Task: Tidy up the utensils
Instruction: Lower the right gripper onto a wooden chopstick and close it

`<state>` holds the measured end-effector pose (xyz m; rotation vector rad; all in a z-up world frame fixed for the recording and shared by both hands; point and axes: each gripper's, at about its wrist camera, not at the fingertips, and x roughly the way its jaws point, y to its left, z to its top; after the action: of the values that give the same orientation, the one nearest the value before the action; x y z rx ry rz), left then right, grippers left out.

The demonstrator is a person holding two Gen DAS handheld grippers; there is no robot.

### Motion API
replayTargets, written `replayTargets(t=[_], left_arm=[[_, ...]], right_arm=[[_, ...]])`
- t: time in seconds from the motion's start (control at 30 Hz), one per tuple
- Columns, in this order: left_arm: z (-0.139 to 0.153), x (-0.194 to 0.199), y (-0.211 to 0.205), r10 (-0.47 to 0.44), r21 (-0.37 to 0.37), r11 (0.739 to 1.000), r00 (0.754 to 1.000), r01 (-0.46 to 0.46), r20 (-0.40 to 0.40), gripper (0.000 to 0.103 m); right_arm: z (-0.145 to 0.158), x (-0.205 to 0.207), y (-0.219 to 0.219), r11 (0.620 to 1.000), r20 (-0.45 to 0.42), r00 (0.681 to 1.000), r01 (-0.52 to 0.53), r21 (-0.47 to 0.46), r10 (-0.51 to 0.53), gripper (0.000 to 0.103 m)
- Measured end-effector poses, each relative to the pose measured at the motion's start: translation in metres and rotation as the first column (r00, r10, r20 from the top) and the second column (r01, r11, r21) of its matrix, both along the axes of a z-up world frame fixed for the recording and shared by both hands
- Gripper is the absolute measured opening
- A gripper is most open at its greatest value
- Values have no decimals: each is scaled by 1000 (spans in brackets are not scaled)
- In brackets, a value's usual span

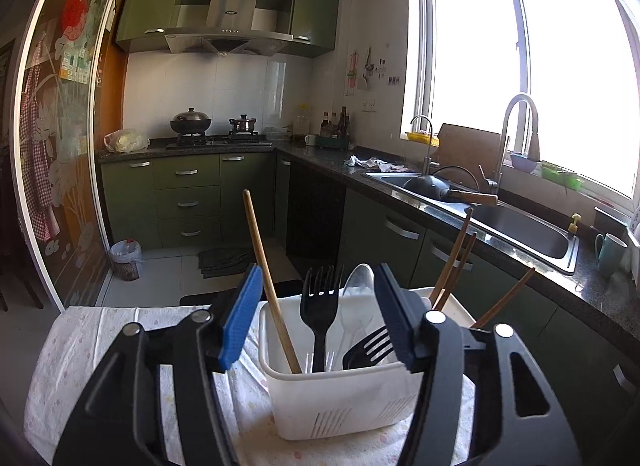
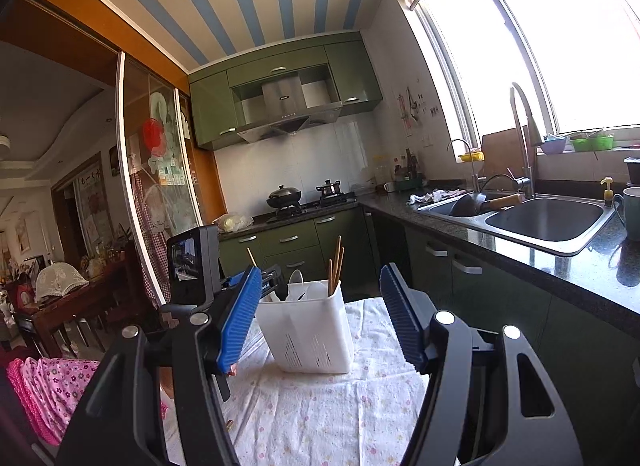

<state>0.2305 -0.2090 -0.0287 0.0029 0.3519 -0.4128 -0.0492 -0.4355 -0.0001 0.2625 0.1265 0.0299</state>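
Left gripper [image 1: 318, 316] released, jaws wide apart, hanging just before the white caddy [image 1: 344, 398]. In it, L to R — 1 wooden stick [image 1: 269, 286], 2 black forks [image 1: 319, 314], 1 white spoon [image 1: 359, 282], 3 chopsticks [image 1: 454, 262] in the rear compartment. Right gripper [image 2: 318, 318] also released, further back. Caddy stands on a counter with floral cloth [image 2: 320, 406]; green kitchen cabinets [image 1: 188, 197], steel sink [image 1: 520, 229] on the right.

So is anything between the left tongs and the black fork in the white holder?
Nothing visible blocks it. The left tongs are open right over the white holder, and the black fork stands upright between the two blue pads. A wooden chopstick leans just left of it.
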Motion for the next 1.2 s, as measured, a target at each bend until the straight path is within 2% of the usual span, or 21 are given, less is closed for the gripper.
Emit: replayTargets(t=[0.07,0.13,0.17,0.2,0.23,0.3,0.37,0.43,0.47,0.53,0.63,0.77,0.93,1.03,1.2], left_arm=[[4,-8,6,4,-14,1000,1000,-4,1,73],[15,-18,18,10,-31,999,1000,-10,-8,80],[22,-25,28,28,-41,999,1000,-28,-4,87],[30,-33,40,58,-46,997,998,-58,3,93],[37,-40,53,85,-47,995,996,-85,2,95],[47,-51,81,132,-28,991,991,-133,-22,96],[51,-61,113,171,-10,985,983,-172,-67,96],[49,-67,146,203,5,979,971,-205,-128,96],[47,-70,161,219,19,975,963,-219,-159,96],[41,-76,190,238,34,971,949,-236,-208,96],[32,-86,230,256,31,966,929,-257,-269,96],[25,-94,265,256,5,963,909,-270,-329,96],[26,-103,279,240,-13,966,918,-257,-316,96],[28,-107,279,218,-27,971,927,-237,-306,96],[31,-109,272,189,-41,977,937,-210,-294,96]], right_arm=[[1,12,7,999,-81,996,-42,16,43,69],[-5,30,19,992,-213,969,-113,52,121,70],[-10,43,28,985,-300,939,-156,66,169,70],[-18,56,38,974,-387,894,-206,92,225,70],[-29,68,48,962,-473,837,-246,121,273,70],[-55,94,71,928,-629,684,-310,206,368,66],[-83,115,94,904,-741,525,-323,281,418,50],[-108,132,118,887,-816,374,-322,332,441,41],[-118,138,130,889,-845,320,-315,332,429,39],[-134,150,154,902,-892,252,-320,288,374,39],[-152,164,184,913,-933,190,-335,230,305,33],[-173,175,211,923,-962,133,-339,181,237,31],[-180,173,230,935,-981,126,-340,96,146,31],[-183,177,244,945,-985,114,-316,85,127,30],[-183,186,275,941,-989,119,-336,38,83,30]])
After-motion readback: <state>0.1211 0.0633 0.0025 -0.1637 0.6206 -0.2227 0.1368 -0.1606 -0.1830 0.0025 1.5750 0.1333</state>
